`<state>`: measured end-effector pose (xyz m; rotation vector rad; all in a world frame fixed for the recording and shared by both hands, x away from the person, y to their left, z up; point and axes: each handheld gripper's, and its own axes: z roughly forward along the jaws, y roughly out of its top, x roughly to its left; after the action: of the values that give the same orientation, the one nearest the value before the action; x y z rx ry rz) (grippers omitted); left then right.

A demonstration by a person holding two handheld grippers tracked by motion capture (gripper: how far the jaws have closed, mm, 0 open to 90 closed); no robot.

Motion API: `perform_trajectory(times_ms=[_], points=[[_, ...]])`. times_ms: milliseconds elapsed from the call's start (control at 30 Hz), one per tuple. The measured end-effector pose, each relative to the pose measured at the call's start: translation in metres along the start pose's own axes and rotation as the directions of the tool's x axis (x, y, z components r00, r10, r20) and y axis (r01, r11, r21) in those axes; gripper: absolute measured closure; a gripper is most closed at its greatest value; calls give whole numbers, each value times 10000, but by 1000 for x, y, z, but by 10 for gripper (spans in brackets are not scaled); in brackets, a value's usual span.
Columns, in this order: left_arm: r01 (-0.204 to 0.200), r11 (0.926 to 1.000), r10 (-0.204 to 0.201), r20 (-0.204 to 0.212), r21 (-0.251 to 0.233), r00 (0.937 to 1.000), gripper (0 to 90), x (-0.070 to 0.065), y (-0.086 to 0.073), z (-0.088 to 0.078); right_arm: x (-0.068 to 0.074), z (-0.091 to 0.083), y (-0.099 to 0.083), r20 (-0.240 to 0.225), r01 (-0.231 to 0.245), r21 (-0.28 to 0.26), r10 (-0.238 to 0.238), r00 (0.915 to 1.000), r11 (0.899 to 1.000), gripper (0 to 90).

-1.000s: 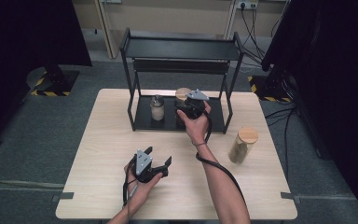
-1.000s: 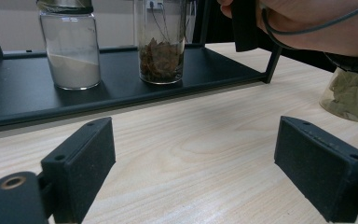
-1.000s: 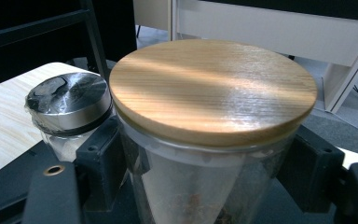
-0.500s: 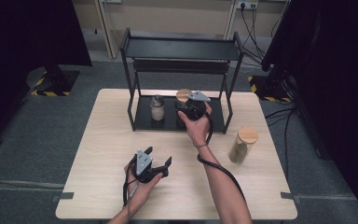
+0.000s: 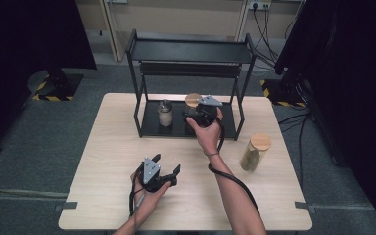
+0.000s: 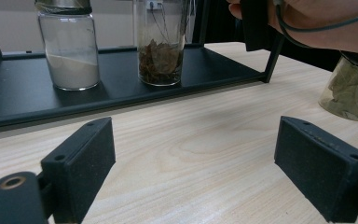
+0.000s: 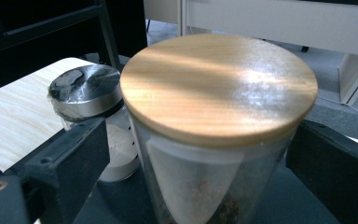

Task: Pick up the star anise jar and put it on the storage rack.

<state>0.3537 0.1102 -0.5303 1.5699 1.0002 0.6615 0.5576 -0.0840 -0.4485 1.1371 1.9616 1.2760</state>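
Observation:
A glass jar with a wooden lid (image 7: 219,84) stands on the bottom tray (image 5: 149,122) of a black rack (image 5: 191,51), holding brown leaves (image 6: 161,60). My right gripper (image 7: 200,172) reaches in from the front around it. Its jaws have just been opening, and the pads (image 7: 74,158) stand off the glass on both sides, so the jar sits loose between them. Near the table's front, my left gripper (image 5: 167,162) rests low in the person's hand. It is open with nothing between its pads (image 6: 81,163).
A metal-lidded jar of white powder (image 5: 165,112) stands on the same tray, left of the wooden-lidded one. Another wooden-lidded jar with green leaves (image 5: 254,152) stands on the wooden table (image 5: 117,147) at the right. The rack's posts and top shelf enclose the tray.

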Motion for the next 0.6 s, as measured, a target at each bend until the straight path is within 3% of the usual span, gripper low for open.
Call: perform_trajectory(times_ms=[267, 600], points=[[19, 10000, -19, -12, -16, 10000, 117, 0, 0, 0, 4, -7, 0, 30, 306, 102, -306, 9995, 9995, 30], [0, 10000, 0, -19, -21, 10000, 117, -1, 0, 0, 4, -16, -2, -77, 166, 120, -165, 9998, 9998, 27]])
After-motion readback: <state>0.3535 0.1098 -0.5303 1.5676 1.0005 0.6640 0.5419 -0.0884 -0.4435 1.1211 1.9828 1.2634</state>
